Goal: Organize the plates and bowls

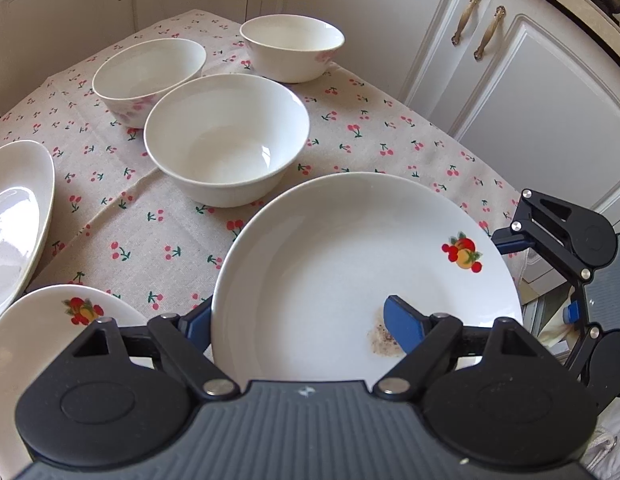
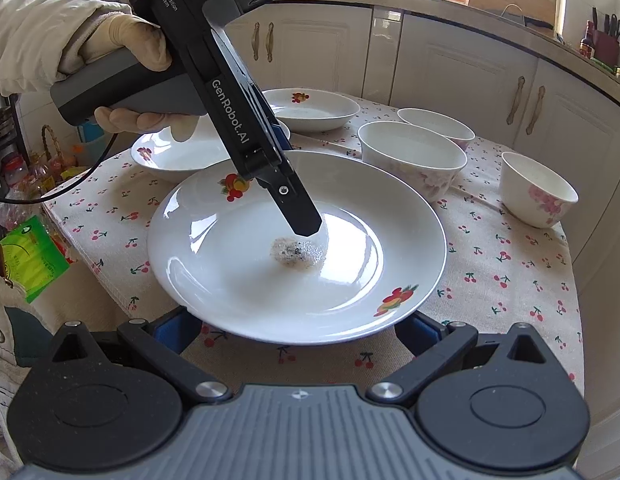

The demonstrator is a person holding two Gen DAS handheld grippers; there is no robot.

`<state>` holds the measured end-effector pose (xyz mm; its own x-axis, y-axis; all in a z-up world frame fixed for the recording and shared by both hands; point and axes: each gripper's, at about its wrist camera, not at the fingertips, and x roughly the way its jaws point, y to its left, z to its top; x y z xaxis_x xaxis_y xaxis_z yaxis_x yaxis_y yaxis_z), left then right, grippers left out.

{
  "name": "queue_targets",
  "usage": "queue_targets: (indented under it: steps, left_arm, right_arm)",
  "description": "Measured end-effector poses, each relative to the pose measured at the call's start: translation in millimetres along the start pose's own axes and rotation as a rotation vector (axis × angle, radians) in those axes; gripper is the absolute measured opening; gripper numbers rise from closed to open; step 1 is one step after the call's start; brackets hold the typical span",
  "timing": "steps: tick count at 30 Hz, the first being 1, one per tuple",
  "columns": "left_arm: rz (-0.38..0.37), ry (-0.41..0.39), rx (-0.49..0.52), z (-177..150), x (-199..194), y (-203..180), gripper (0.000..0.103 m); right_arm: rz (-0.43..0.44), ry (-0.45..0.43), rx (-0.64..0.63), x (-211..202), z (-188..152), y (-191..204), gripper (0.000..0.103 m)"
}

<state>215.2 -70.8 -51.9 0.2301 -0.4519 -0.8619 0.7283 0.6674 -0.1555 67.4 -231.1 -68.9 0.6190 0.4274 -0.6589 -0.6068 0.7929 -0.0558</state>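
Note:
A white deep plate (image 1: 349,248) with fruit decals and a brown food stain (image 1: 383,340) fills the space between my left gripper (image 1: 300,324) fingers. One blue pad lies inside the plate by the stain and the other sits under the outer rim, so the plate wall is clamped between them. In the right wrist view the left gripper (image 2: 298,186) comes down into the same plate (image 2: 238,280). My right gripper (image 2: 296,328) is open, with its fingers tucked under the plate's near rim. Three white bowls (image 1: 226,140) (image 1: 150,76) (image 1: 294,48) stand beyond.
Two more white plates (image 1: 18,216) (image 1: 50,340) lie at the left on the cherry-print tablecloth (image 1: 349,128). Cream cabinets (image 1: 509,100) close in behind and to the right of the table. A gloved hand (image 2: 126,44) holds the left gripper's handle.

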Motion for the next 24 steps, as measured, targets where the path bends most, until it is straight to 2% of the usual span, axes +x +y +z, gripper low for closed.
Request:
queue_targets:
  steps: [10, 24]
  left_arm:
    - [0.063, -0.075, -0.071, -13, -43, 22, 0.085]
    - [0.168, -0.129, -0.224, -59, -82, 80, 0.085]
  right_arm:
    - [0.057, -0.018, -0.084, 9, 36, 7, 0.103]
    - [0.182, -0.01, -0.193, 61, 91, 38, 0.103]
